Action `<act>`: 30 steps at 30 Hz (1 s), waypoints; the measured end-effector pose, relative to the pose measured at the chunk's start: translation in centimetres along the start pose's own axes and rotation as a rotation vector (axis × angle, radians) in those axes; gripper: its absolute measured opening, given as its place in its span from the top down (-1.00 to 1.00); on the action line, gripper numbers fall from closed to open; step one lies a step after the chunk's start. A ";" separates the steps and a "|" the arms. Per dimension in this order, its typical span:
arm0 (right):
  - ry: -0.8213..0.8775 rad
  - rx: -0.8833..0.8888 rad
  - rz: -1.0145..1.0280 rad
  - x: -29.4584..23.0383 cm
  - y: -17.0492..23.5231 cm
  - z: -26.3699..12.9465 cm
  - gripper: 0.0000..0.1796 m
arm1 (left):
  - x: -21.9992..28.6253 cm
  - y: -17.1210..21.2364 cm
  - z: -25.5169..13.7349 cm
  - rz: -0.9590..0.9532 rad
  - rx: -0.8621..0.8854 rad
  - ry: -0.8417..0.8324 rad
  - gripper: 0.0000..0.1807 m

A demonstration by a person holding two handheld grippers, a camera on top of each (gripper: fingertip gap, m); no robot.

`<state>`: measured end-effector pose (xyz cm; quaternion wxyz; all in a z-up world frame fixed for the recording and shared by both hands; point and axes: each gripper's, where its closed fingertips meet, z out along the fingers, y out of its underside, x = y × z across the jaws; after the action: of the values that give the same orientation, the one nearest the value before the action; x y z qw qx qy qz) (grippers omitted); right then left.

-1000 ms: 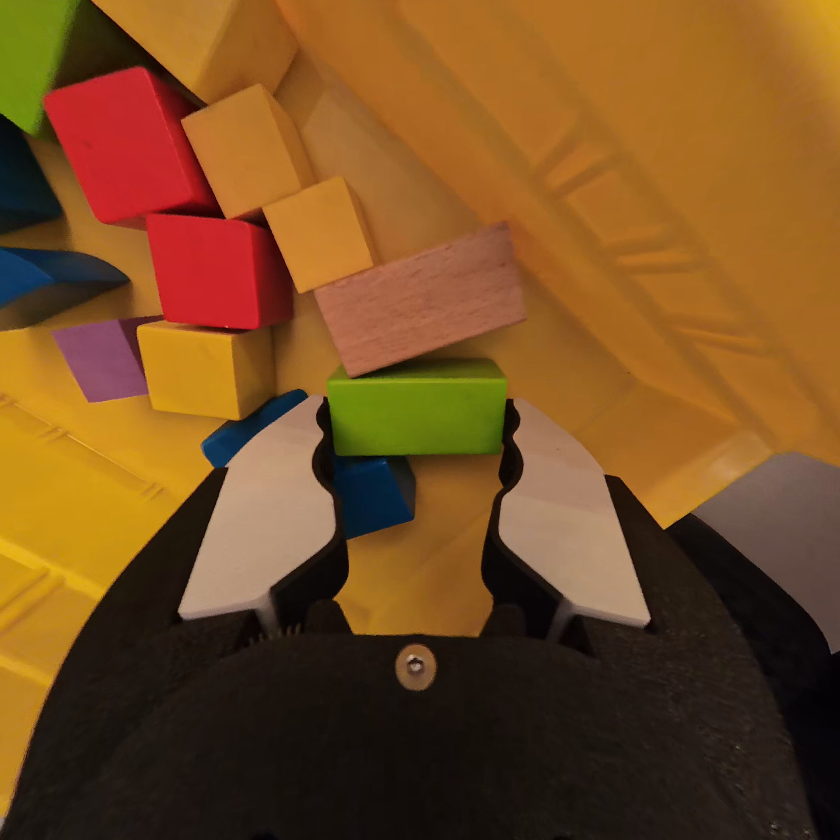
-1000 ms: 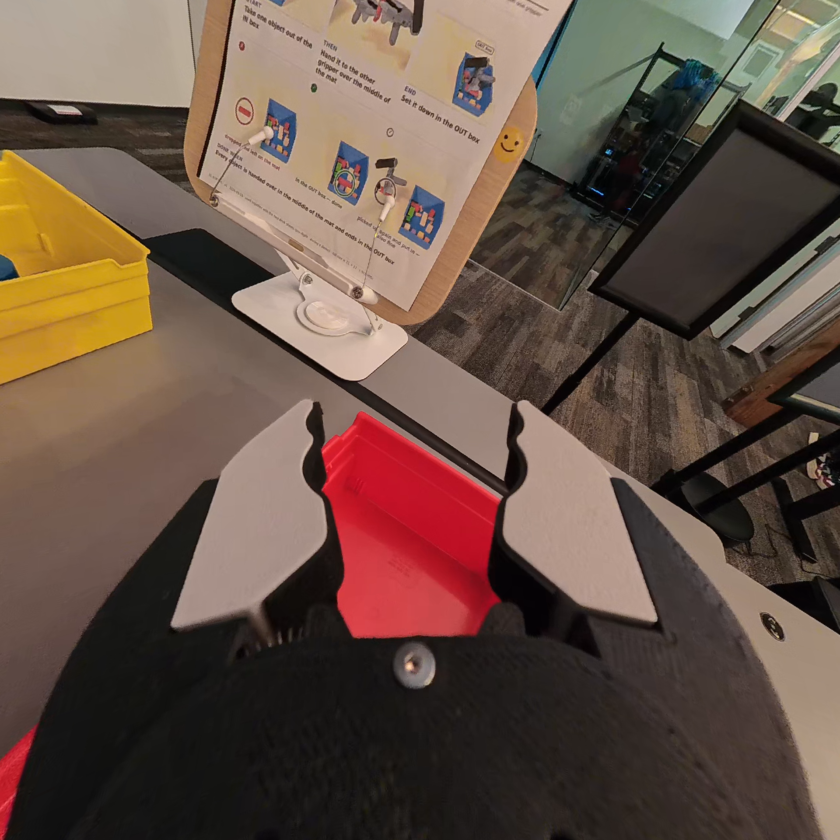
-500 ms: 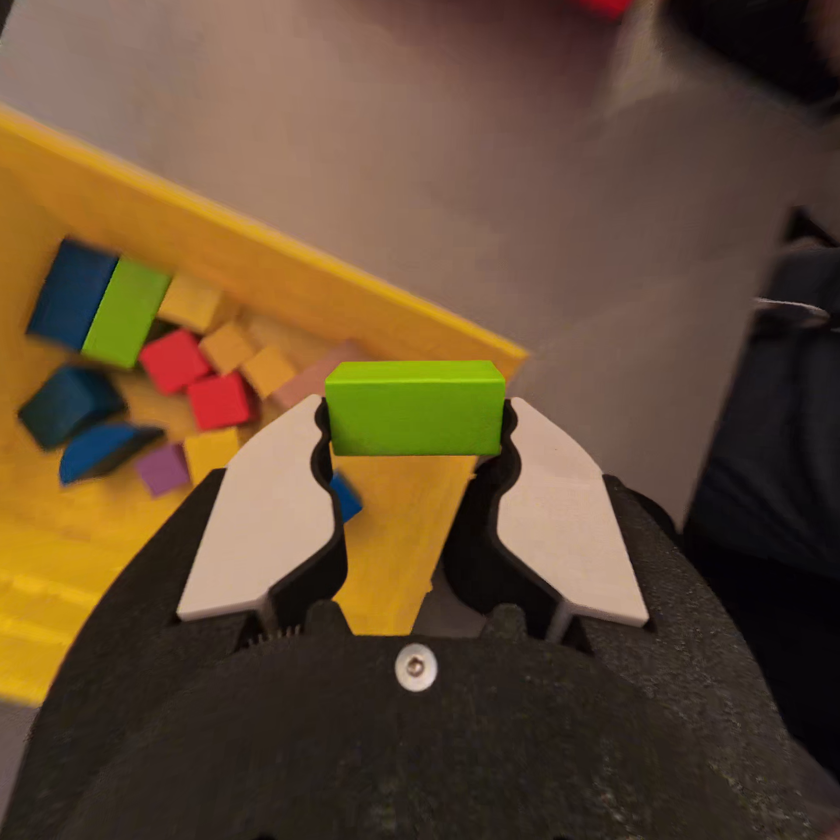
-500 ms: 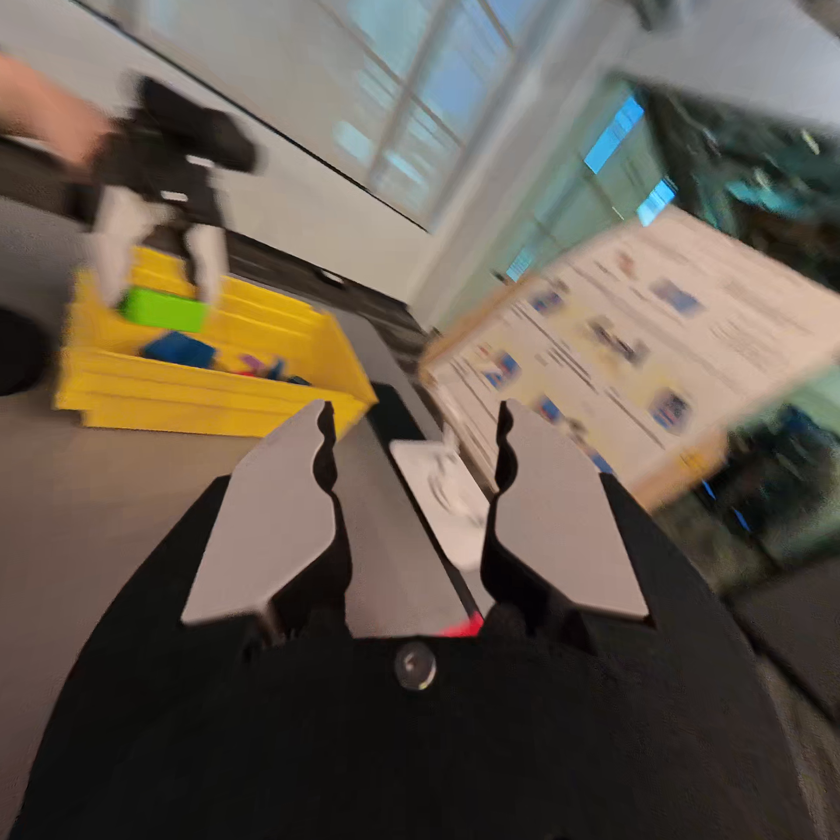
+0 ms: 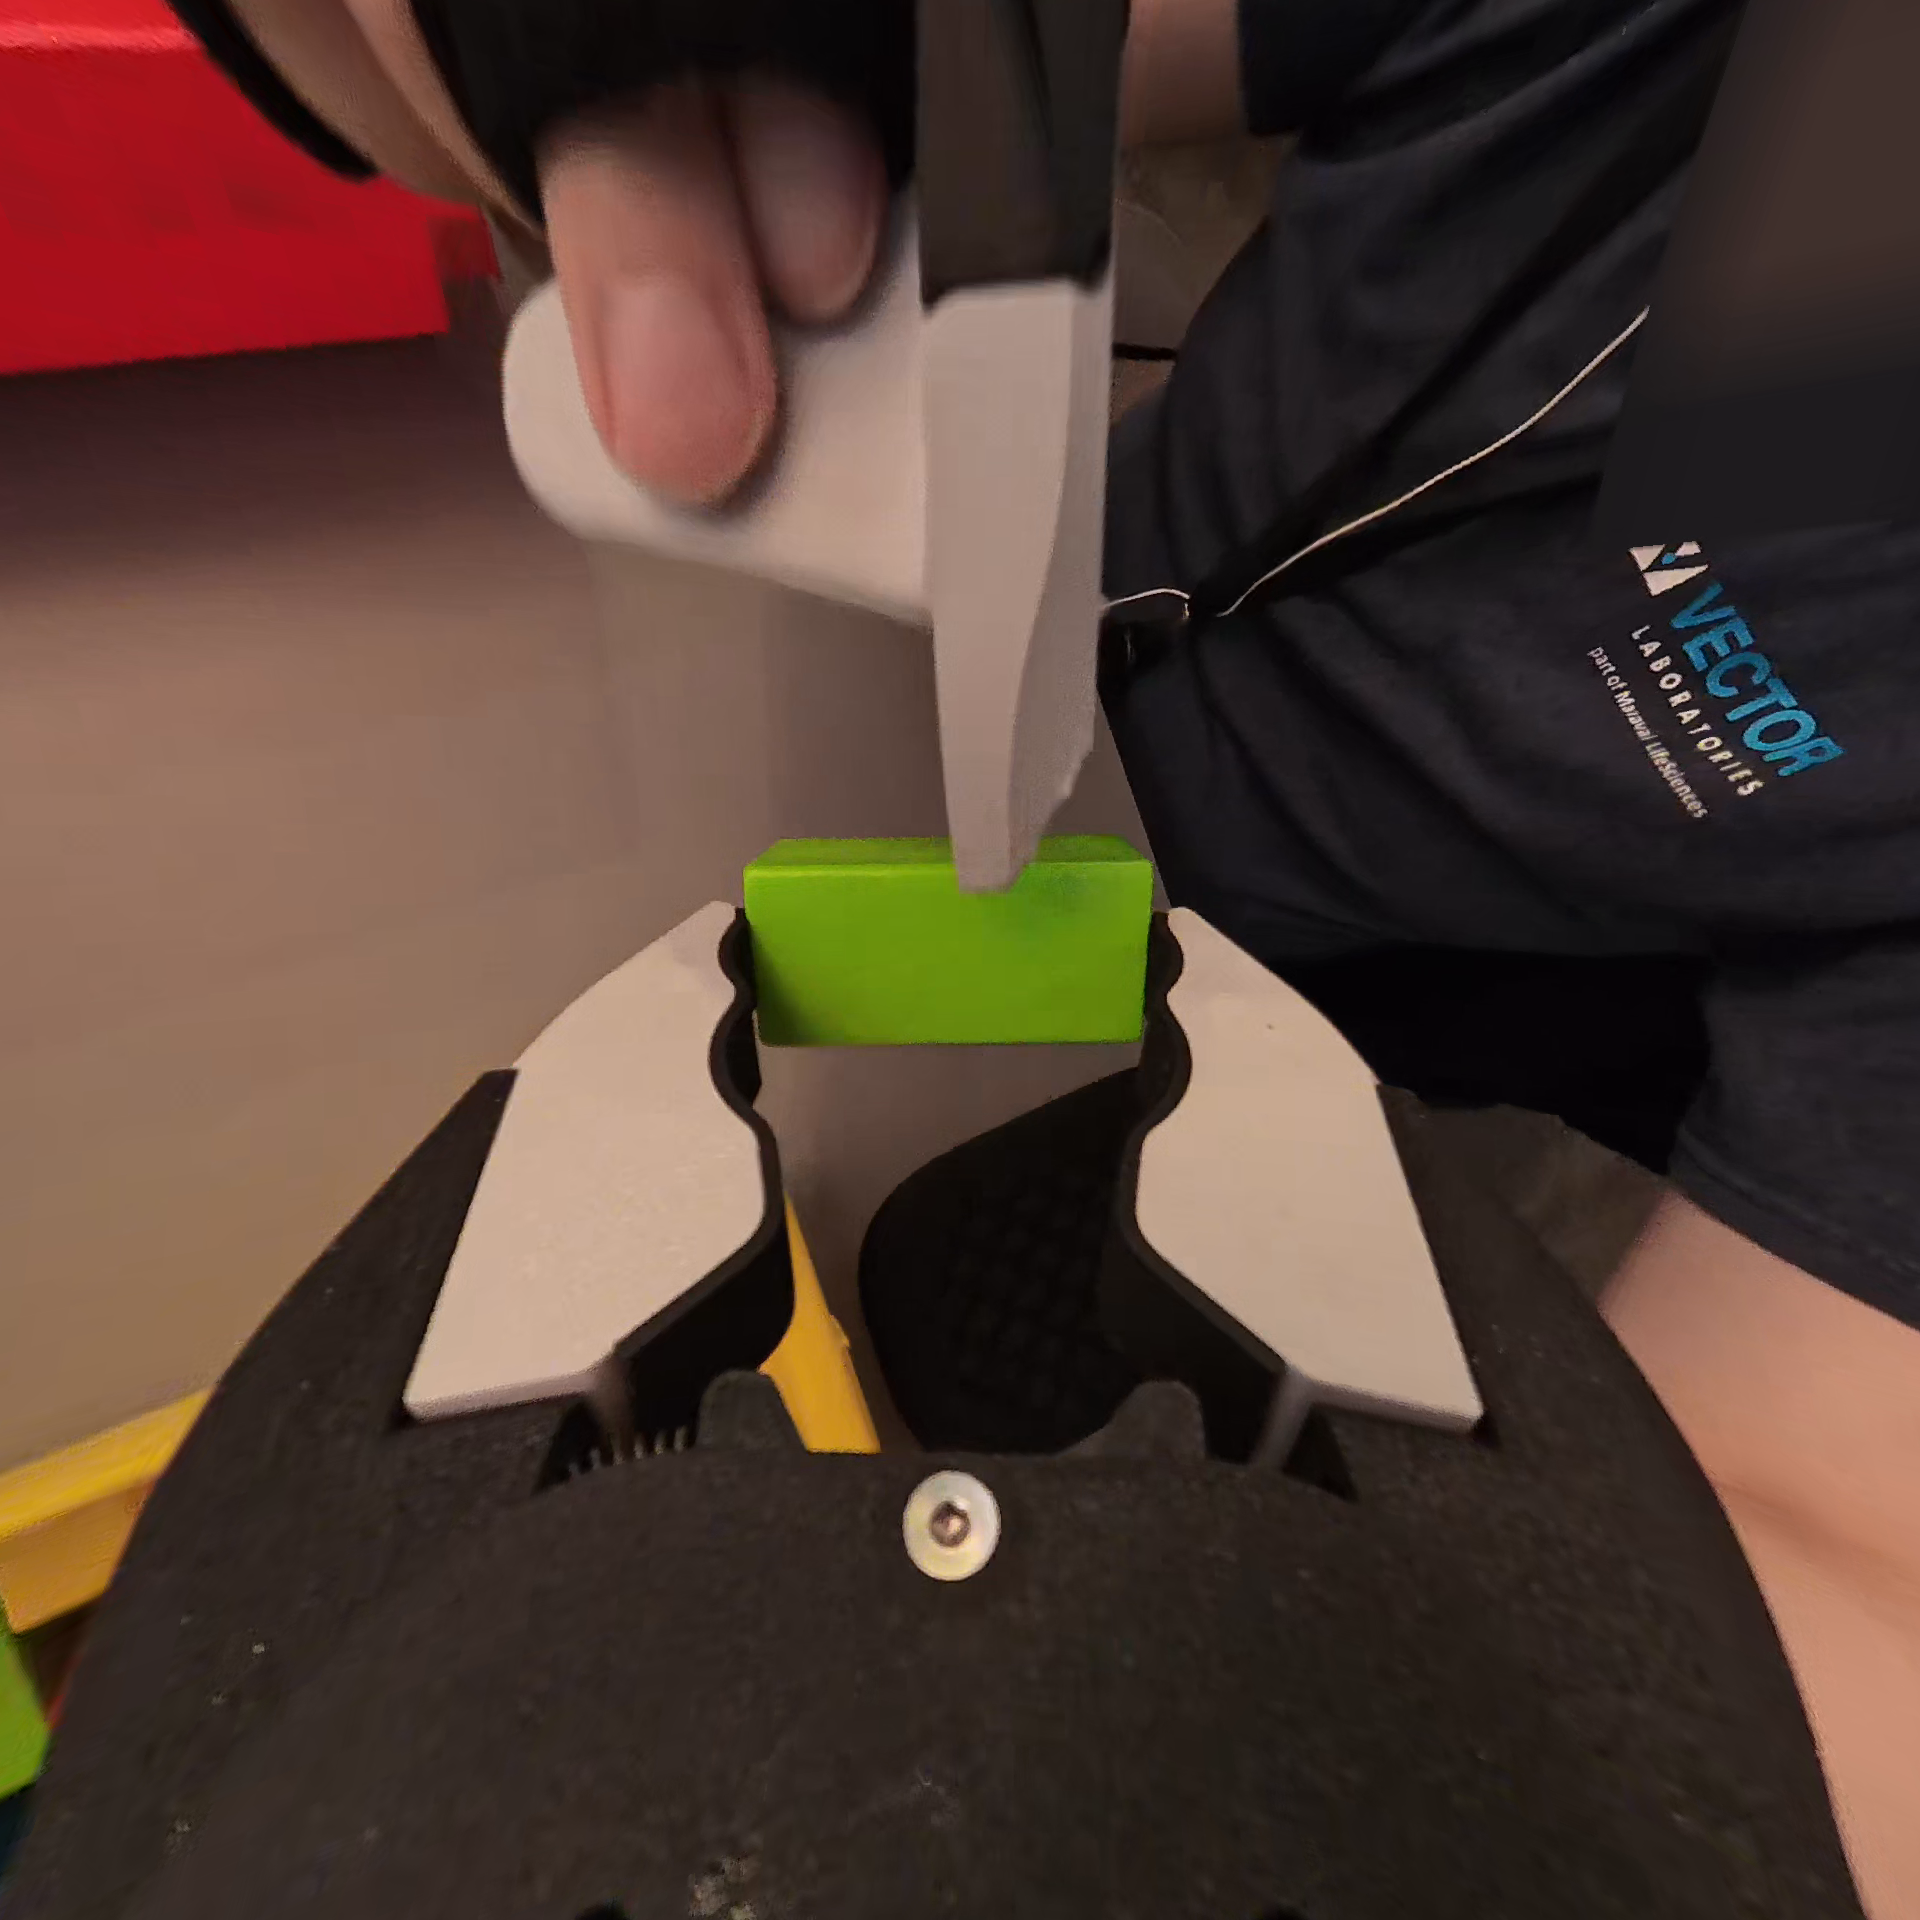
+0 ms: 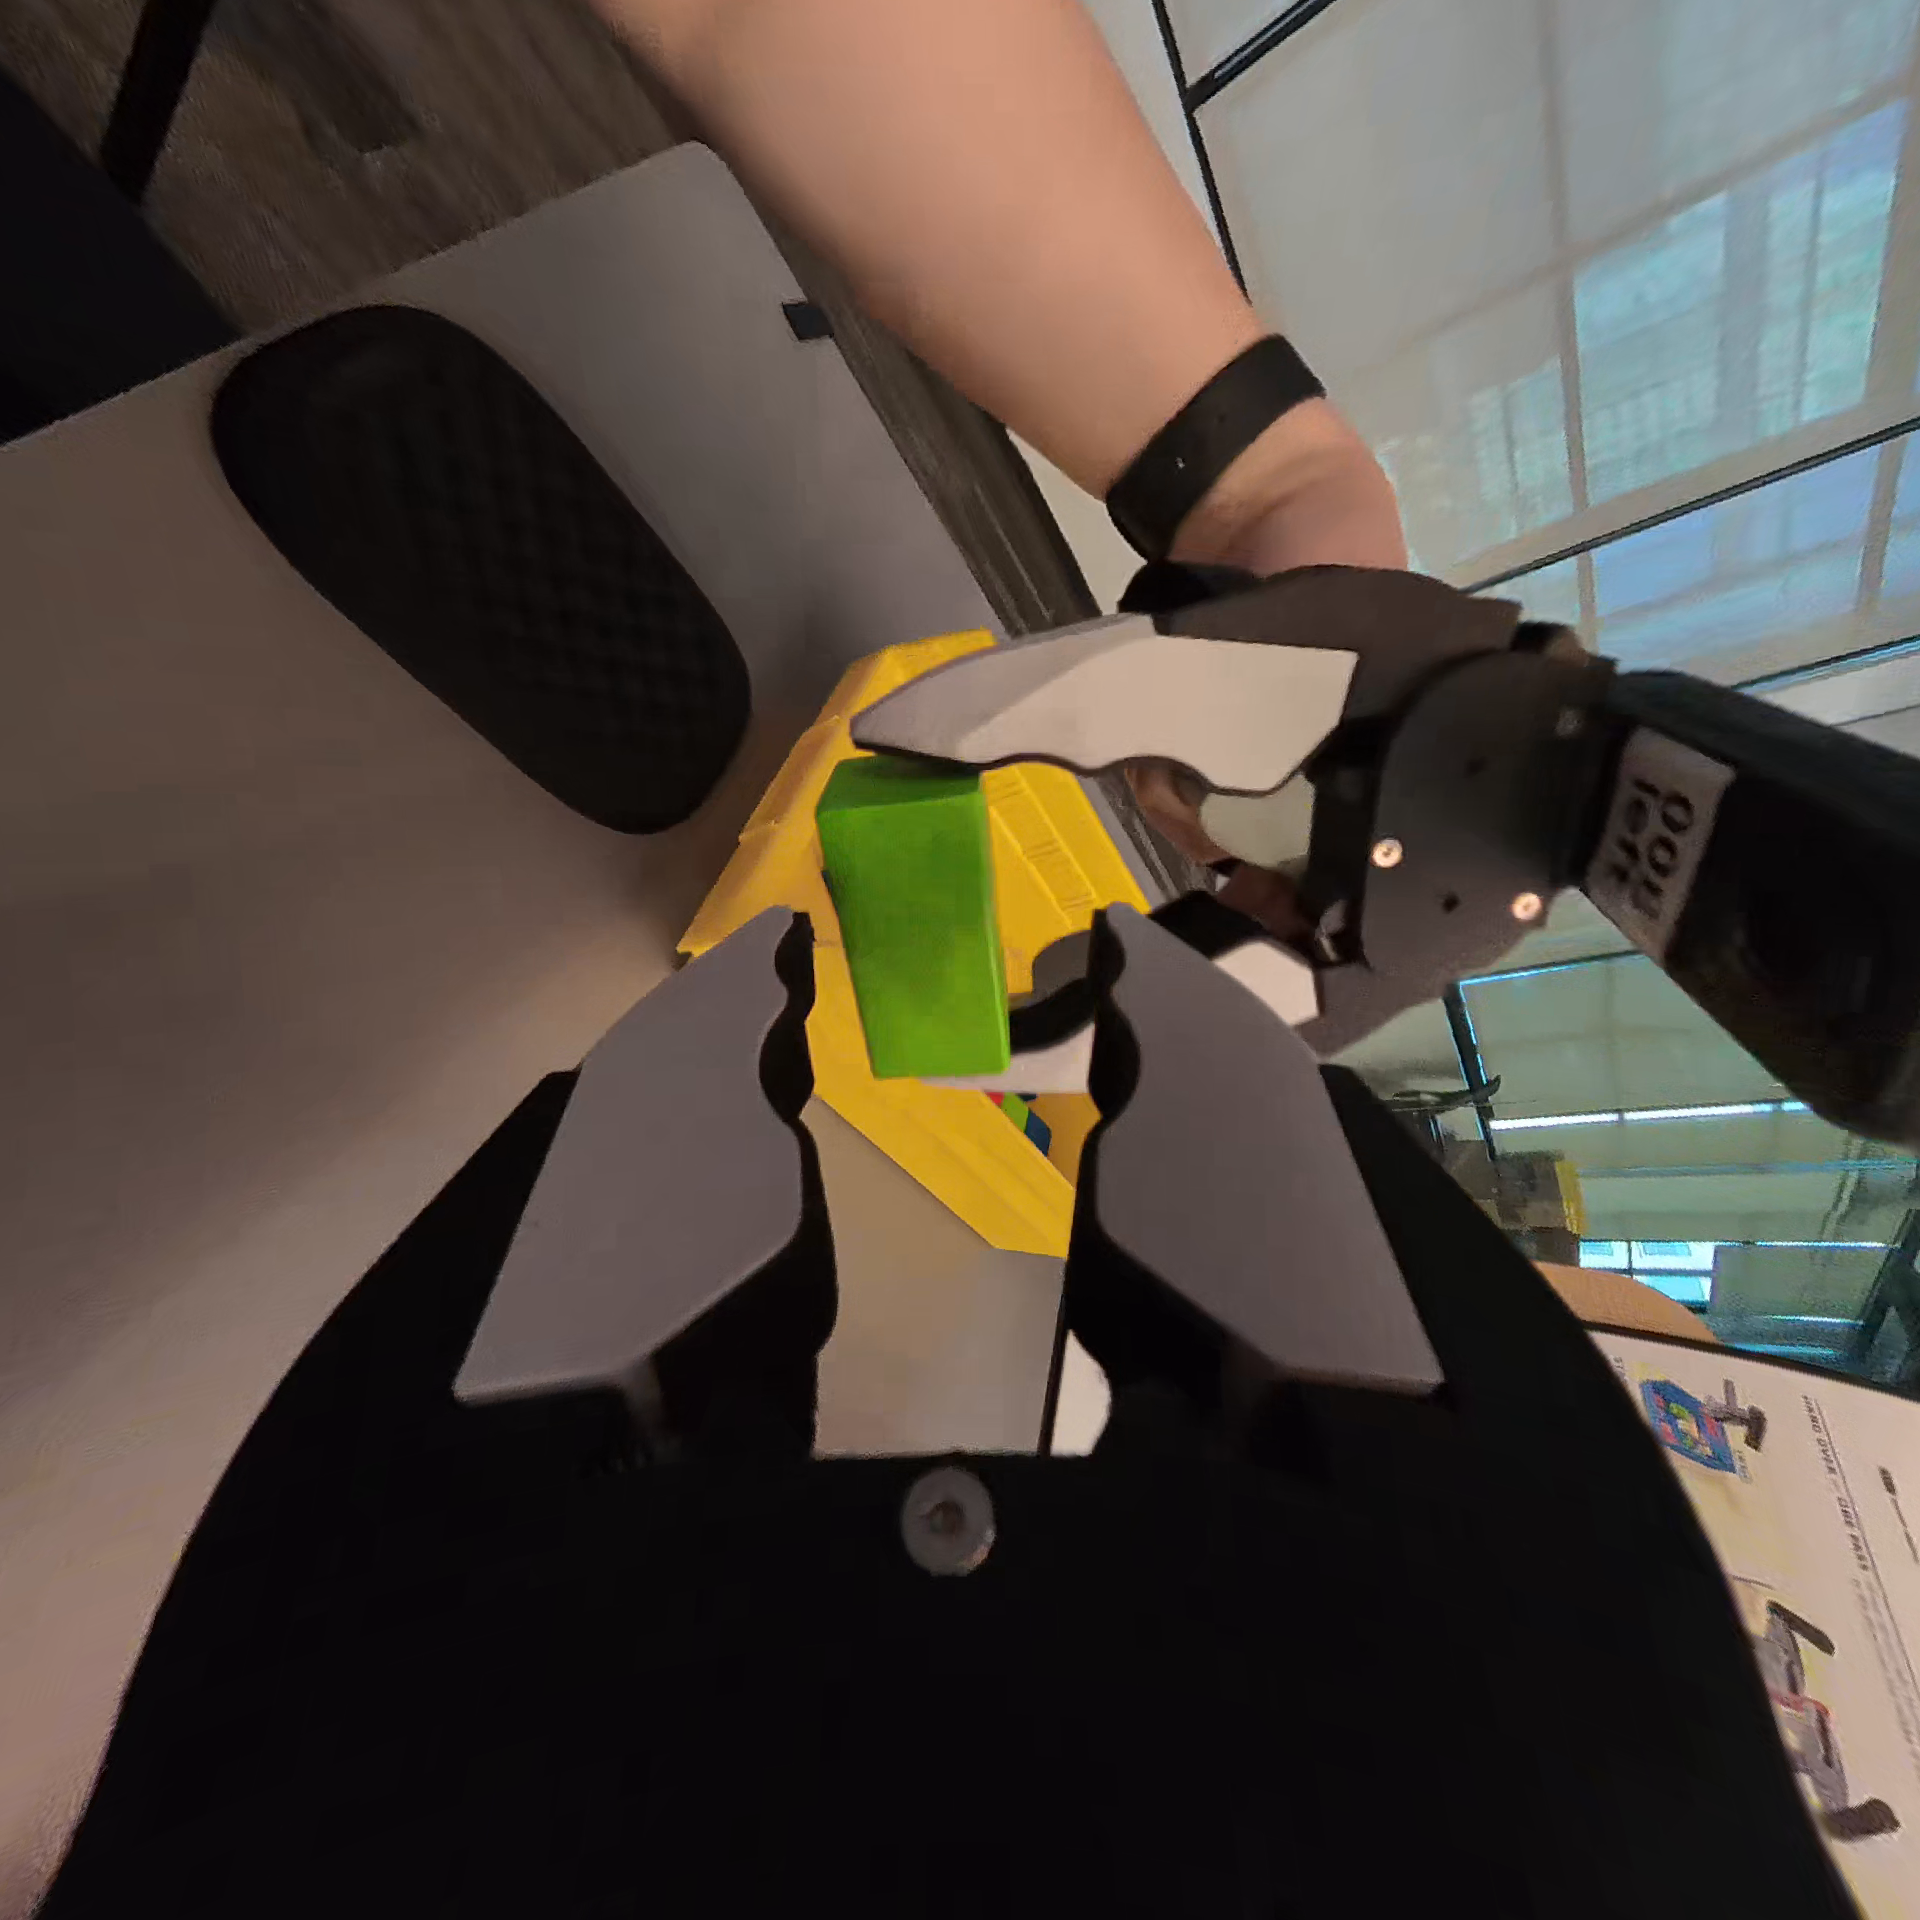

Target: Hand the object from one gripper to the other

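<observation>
You are at the handover itself. Your left gripper (image 5: 948, 940) is clenched on the green wooden block (image 5: 945, 951), pinching it by its two short ends and holding it in the air above the grey table (image 5: 312, 779), with the yellow bin (image 6: 935, 1122) of blocks behind it. Your right gripper (image 6: 948, 971) stands released, its fingers spread to either side of the block's long faces; in the left wrist view one finger (image 5: 1013, 623) crosses the block's top edge, though contact is hard to judge. Next, close the right jaws squarely on the long faces, confirm the hold, and only then let the left ones open.
</observation>
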<state>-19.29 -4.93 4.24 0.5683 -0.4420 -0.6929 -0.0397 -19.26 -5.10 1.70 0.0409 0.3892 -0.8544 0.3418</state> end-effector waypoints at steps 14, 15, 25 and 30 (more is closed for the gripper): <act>0.084 -0.093 -0.041 1.8 1.7 -2.1 0.63 | -1.1 -4.5 -1.4 0.123 0.087 0.035 0.20; 0.076 -0.106 -0.033 1.8 2.0 -2.2 0.64 | -1.3 -4.9 -1.5 0.120 0.105 0.037 0.12; 0.156 -0.335 0.214 4.6 10.3 -9.1 0.64 | -5.7 -9.1 -7.6 0.176 0.498 -0.475 0.01; 0.333 -0.458 0.645 5.5 20.2 -17.4 0.64 | -5.2 -9.1 -8.8 0.217 0.745 -0.614 0.14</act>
<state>7.30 0.68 5.83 0.5428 -0.7385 -0.3912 -0.0835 -11.08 -0.52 11.67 -0.3906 0.3690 -0.6823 0.4957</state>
